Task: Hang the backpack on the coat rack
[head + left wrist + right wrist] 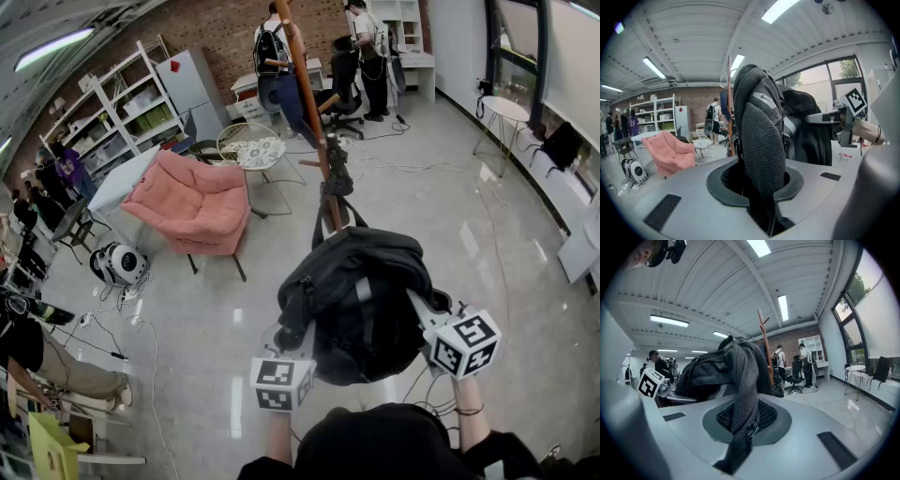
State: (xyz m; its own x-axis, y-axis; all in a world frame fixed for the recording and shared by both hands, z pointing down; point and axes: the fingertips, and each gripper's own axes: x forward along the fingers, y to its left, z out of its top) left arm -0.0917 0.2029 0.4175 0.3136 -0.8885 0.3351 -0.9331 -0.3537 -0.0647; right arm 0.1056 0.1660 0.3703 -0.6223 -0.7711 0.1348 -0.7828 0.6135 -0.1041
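Looking down, the black backpack (361,300) bulges, crumpled, above the floor (206,309), near the wooden rack (307,98). It is held up between my left gripper (289,356) and right gripper (427,319).

In the left gripper view, my gripper pinches a thick padded strap (761,150) of dark mesh that stands upright.

In the right gripper view, my gripper is pressed onto a thin strap (740,394) of grey mesh that carries a metal ring (752,430). The bag's body slumps to the left.

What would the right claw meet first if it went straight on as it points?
Beyond the backpack, whose strap the right claw grips, probably the coat rack pole, though depth is unclear.
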